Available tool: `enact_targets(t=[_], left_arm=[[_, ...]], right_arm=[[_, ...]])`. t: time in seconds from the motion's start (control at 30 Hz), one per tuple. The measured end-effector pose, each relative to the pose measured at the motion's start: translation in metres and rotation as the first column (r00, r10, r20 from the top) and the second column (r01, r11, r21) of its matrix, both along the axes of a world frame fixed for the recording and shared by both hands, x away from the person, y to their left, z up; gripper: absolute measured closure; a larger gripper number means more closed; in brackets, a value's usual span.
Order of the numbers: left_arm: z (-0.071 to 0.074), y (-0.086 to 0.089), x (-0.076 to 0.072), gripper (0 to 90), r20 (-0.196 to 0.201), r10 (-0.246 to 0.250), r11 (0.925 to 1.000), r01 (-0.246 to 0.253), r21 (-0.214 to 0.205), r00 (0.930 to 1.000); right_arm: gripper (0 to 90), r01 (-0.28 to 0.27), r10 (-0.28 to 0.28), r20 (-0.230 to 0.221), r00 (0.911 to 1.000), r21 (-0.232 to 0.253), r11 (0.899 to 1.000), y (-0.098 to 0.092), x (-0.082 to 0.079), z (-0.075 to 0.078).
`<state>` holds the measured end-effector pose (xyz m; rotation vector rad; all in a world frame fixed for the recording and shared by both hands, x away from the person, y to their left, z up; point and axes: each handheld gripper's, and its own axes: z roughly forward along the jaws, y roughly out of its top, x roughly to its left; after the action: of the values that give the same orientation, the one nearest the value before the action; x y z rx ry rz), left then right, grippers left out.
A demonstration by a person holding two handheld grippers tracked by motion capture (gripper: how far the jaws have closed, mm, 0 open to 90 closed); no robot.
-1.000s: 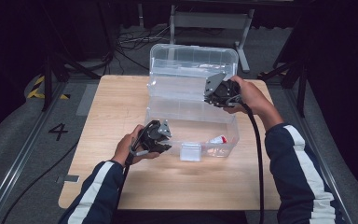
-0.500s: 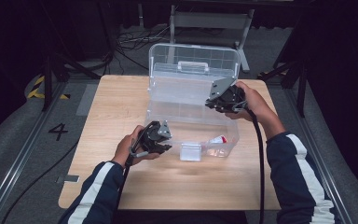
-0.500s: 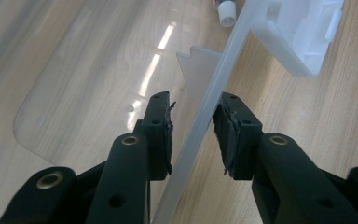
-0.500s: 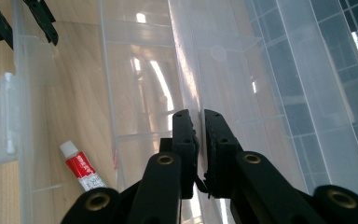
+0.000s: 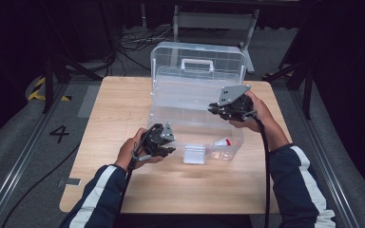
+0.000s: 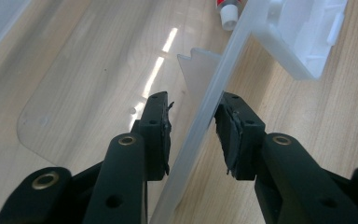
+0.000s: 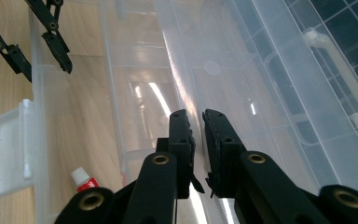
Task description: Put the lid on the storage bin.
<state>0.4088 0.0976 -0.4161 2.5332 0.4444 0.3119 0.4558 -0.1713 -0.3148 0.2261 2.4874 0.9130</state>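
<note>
We start at the left gripper [image 6: 193, 133]: in the left gripper view its fingers [image 6: 158, 135] straddle the front wall of the clear plastic box [image 6: 223, 84], one finger inside the box and one outside. The outer pad lies against the wall or just off it; a gap remains at the inner pad. We read these fingers as released, not pressing on the wall. In the high view this gripper [image 5: 167, 142] sits at lower centre-left of the frame, at the near left part of the box [image 5: 195, 95].

We next note the right gripper [image 7: 196, 140]: in the right gripper view its fingers [image 7: 181, 140] stand almost together, with a narrow slit between the pads and nothing in it; the jaws have just been opening slightly. Behind them lies the inner face of the box's upright lid [image 7: 270, 84]. In the high view this gripper [image 5: 216, 110] is at centre-right, above the right part of the open box.

The box occupies the middle of the wooden counter [image 5: 119, 104], its lid standing open at the far side with a white handle [image 5: 197, 64]. A front latch [image 5: 194, 154] hangs at the near wall. Inside, at the near right corner, lies a small tube with a white cap and red label [image 5: 222, 141].

The person's sleeves [image 5: 95, 190] enter from the bottom edge.
</note>
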Motion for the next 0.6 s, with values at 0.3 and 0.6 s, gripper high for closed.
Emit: enact_targets(t=[0.3,0.6], left_arm=[[0.0,0.001,0.0,64.9,0.005,-0.008,1.0,0.008,-0.004,1.0],[0.0,0.002,0.0,65.0,0.004,-0.008,0.9995,0.008,-0.031,1.0]], right_arm=[[80.1,0.003,-0.002,-0.013,0.9999,0.088,0.996,-0.007,-0.008,-0.01],[80.5,-0.006,0.009,-0.024,0.9997,0.132,0.991,-0.013,-0.01,-0.013]])
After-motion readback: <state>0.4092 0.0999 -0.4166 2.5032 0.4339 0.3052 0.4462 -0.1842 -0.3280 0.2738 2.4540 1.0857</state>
